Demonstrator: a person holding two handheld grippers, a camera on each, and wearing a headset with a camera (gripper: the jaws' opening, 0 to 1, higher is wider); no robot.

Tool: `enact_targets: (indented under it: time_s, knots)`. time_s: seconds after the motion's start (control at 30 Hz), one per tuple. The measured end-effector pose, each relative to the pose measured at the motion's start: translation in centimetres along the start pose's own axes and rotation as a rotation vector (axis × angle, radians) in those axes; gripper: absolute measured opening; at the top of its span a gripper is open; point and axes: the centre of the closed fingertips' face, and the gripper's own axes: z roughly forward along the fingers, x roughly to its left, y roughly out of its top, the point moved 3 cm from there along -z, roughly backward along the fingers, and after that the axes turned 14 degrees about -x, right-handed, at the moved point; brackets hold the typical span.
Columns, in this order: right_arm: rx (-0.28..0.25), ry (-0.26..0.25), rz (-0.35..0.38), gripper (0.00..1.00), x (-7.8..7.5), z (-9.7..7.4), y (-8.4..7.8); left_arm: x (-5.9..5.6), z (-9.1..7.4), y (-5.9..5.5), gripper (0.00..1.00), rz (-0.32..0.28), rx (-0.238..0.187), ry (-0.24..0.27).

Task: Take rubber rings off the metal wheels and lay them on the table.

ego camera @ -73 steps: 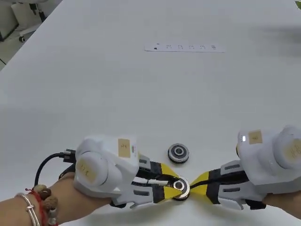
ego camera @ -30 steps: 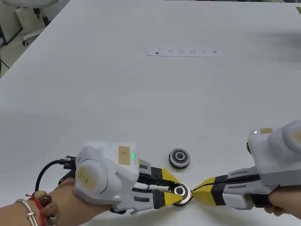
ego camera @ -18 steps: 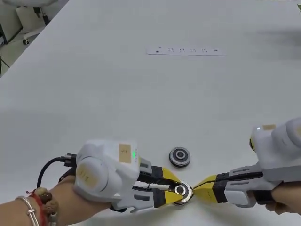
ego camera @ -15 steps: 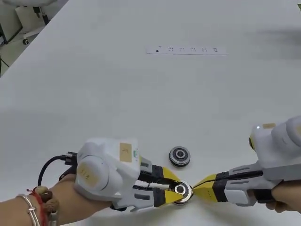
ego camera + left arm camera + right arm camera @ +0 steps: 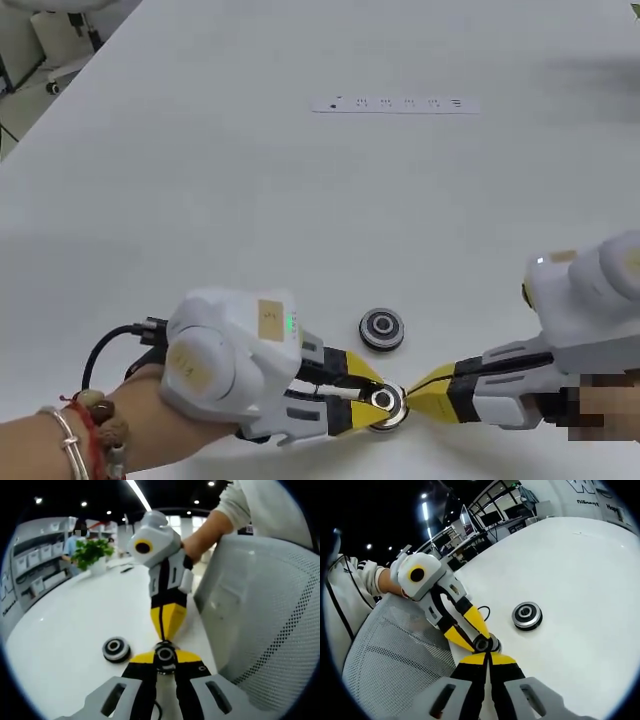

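The left gripper (image 5: 376, 399) holds a wheel (image 5: 384, 404) tight between its jaws, near the front edge of the surface (image 5: 300, 220). The right gripper (image 5: 414, 397) has its jaws pressed together, with the tips touching that wheel's rim. A second wheel (image 5: 381, 328) lies flat just behind.

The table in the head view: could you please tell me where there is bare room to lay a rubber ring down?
The table is bare across the wide stretch between the loose wheel and the far white strip, and to both sides. The near edge is crowded: the left gripper and right gripper meet at the held wheel.
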Motion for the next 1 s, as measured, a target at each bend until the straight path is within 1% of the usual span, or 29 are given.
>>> enact_targets:
  time_s: [0.13, 0.53, 0.77, 0.83, 1.0]
  knots:
    - [0.014, 0.006, -0.015, 0.00, -0.05, 0.01, 0.03, -0.02, 0.01, 0.02, 0.13, 0.000, 0.001, 0.000]
    - [0.011, 0.015, -0.019, 0.00, 0.11, 0.15, 0.19, -0.02, 0.02, 0.05, 0.13, -0.001, -0.001, -0.002]
    - [0.016, 0.028, -0.047, 0.00, 0.16, 0.21, 0.27, -0.03, 0.03, 0.08, 0.13, -0.001, 0.000, 0.001]
    - [0.022, 0.024, -0.069, 0.00, 0.02, 0.19, 0.26, 0.00, 0.01, 0.04, 0.13, -0.002, 0.000, 0.003]
    - [0.025, 0.026, -0.072, 0.00, -0.05, 0.19, 0.27, 0.01, 0.00, 0.03, 0.13, -0.003, -0.004, 0.007]
